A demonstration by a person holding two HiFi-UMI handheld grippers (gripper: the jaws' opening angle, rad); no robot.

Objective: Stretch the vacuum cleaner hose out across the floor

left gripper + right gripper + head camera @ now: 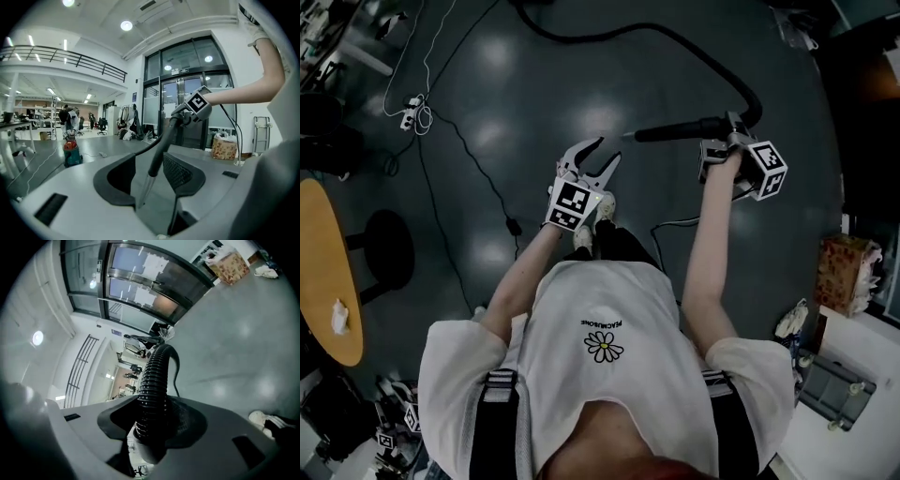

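The black ribbed vacuum hose [675, 42] runs from the top of the head view across the dark floor and curves down to my right gripper [719, 139]. That gripper is shut on the hose [154, 380] near its end. A rigid black wand [675, 131] sticks out to the left from the grip. My left gripper [602, 156] is open just below the wand's thin tip. In the left gripper view the wand [161, 145] slants down toward the gap between the open jaws, and the pads do not press on it. The red and teal vacuum cleaner [71, 152] stands far off.
A power strip [414, 114] with white and black cables lies at the upper left. A round wooden table [323, 272] and a black stool [389, 248] stand at the left. At the right are a patterned box [848, 272] and white furniture [853, 412].
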